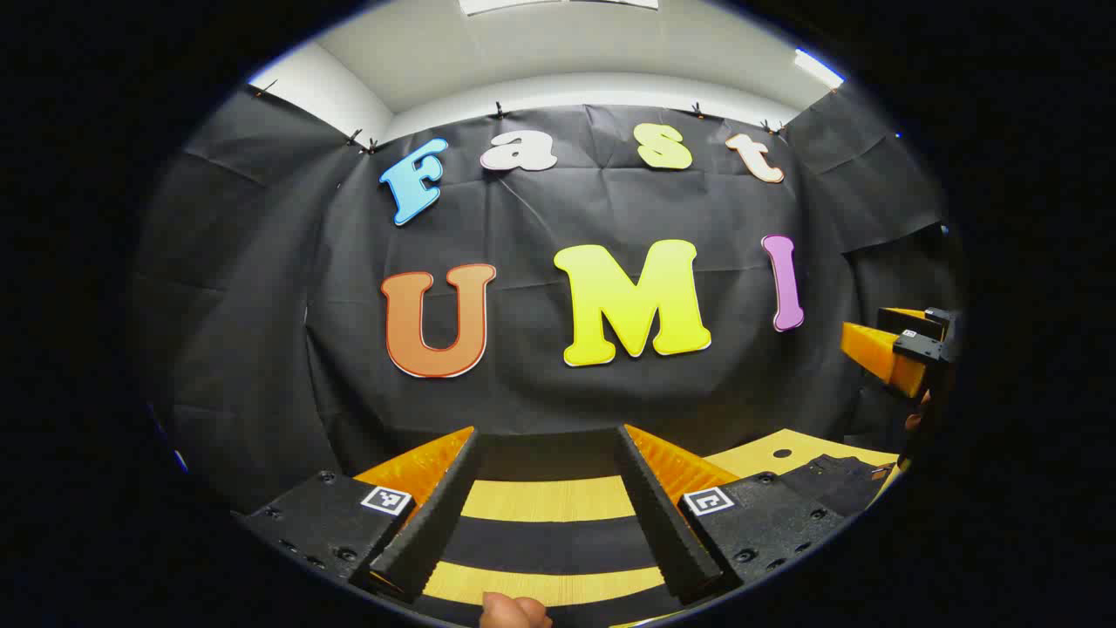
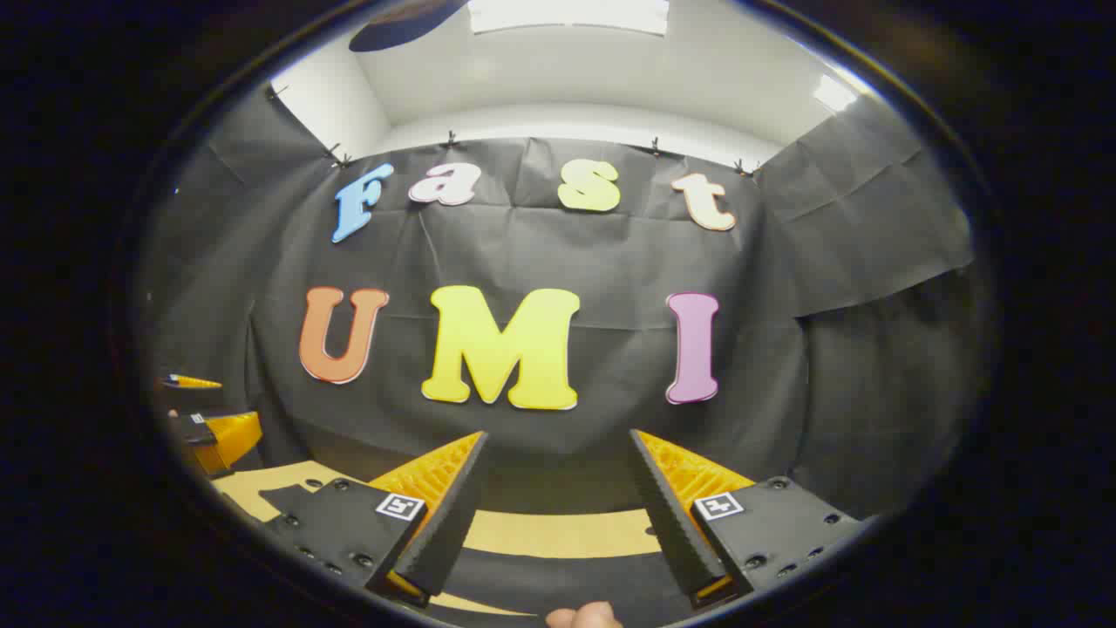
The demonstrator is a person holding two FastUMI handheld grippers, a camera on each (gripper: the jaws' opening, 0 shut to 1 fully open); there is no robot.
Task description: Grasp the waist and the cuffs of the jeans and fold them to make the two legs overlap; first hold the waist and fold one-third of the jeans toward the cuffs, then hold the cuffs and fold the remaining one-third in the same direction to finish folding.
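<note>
jeans (image 1: 837, 484) lie dark on the wooden table (image 1: 549, 499); both grippers' jaws gape.

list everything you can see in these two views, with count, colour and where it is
jeans: one pair, dark, laid across the table under the left gripper; seen again in the right gripper view
table: one, light wood, at the bottom of both views, a small hole in its top at the right
booth wall cloth: black, clipped up behind the table
ceiling lights: bright panels, white, overhead
left gripper: one, jaws open, above the jeans, nothing held
right gripper: one, jaws open, nothing held
fingertip: one, bottom edge of the left gripper view
</note>
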